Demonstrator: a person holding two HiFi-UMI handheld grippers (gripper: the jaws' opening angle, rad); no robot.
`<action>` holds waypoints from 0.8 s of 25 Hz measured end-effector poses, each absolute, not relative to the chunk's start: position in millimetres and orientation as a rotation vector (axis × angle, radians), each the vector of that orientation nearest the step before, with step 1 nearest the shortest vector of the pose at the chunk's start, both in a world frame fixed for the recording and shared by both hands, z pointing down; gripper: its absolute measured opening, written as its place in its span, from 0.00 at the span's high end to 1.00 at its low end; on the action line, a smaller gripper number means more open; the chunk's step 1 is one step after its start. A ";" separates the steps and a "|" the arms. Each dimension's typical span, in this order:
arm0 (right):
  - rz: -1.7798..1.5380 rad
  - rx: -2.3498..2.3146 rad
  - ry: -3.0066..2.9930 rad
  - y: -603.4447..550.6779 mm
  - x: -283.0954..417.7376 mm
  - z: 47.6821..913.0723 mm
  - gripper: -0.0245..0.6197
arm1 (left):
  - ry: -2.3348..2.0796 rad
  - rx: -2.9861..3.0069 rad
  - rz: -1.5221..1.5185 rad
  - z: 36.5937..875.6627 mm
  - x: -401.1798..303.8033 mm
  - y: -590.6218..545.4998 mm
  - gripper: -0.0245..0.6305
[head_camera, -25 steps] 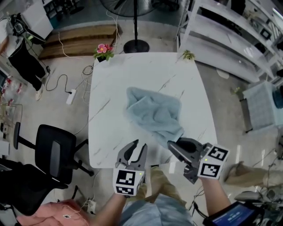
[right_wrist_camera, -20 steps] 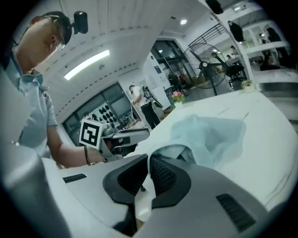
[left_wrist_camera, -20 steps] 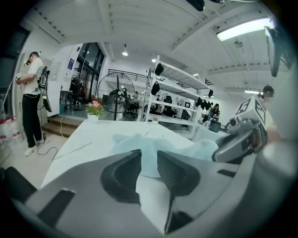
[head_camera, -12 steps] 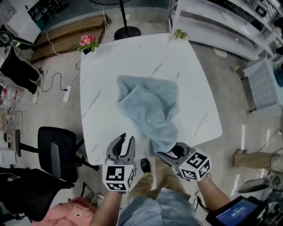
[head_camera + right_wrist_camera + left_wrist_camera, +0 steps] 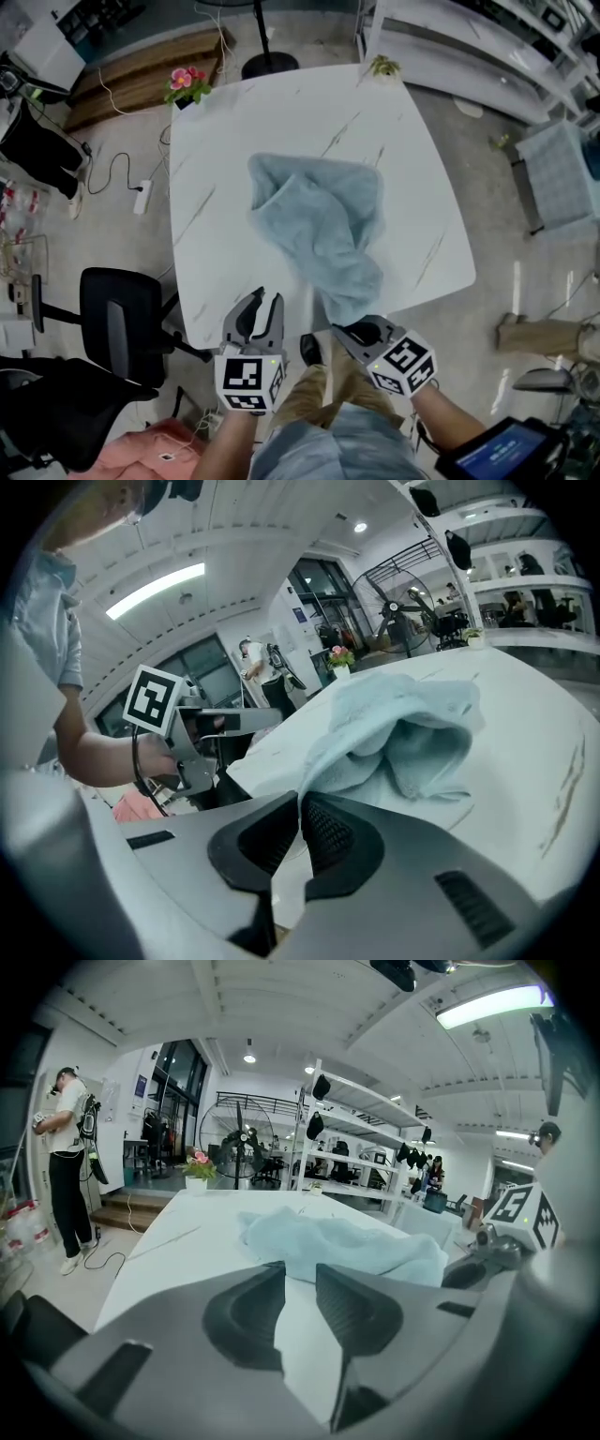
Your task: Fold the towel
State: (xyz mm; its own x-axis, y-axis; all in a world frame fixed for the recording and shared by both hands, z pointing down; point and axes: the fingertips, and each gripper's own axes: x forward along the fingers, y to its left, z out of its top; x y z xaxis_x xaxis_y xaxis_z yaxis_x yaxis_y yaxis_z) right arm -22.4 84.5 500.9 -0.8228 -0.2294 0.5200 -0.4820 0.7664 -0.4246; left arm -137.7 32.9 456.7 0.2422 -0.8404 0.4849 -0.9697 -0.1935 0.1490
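Pale blue terry cloth: the towel [image 5: 319,225] lies bunched across the middle of the white marble-look table [image 5: 412,141]. One flap is thrown loosely over the body and the wrinkles run on the diagonal. No straight fold line shows anywhere. Its near corner trails down to the table's near edge, just in front of me. My right gripper [image 5: 349,330] sits at that corner. In the right gripper view its jaws are pressed together and the towel's edge runs straight into their tips, so I read it as a pinch on the corner, thin cloth only. My left gripper [image 5: 267,300] hovers at the near edge, to the left of the cloth and apart from it. Its jaws stand a narrow gap apart, with only bare tabletop between them and nothing held. My judgement is that the task has barely begun. One corner is secured and nothing is flattened or folded. Left to do, as I see it: take a second corner with the left gripper, spread the towel flat, then bring the edges together and lay them square. The potted flowers [image 5: 187,82] at the far left corner stand well clear of the work.
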 end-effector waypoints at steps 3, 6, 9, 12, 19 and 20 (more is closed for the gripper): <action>0.785 0.489 -2.614 81.4 -28.0 468.5 0.92 | -1.661 2.120 0.392 447.4 -136.6 30.2 0.80; 0.967 0.488 -2.726 57.3 -29.3 416.0 0.92 | -1.673 2.141 0.362 435.3 -136.4 24.2 0.80; 1.154 0.518 -2.797 21.6 -25.6 367.6 0.92 | -1.684 2.162 0.322 422.0 -134.8 19.5 0.80; 1.339 0.545 -2.828 -11.0 -23.2 326.3 0.92 | -1.682 2.183 0.281 412.7 -129.6 16.5 0.80; 1.402 0.537 -2.888 -55.0 -37.7 266.3 0.92 | -1.606 2.285 0.172 396.9 -92.5 0.1 0.66; 1.387 0.535 -2.886 -57.5 -41.6 263.3 0.92 | -1.598 2.297 0.152 395.0 -86.5 -5.2 0.63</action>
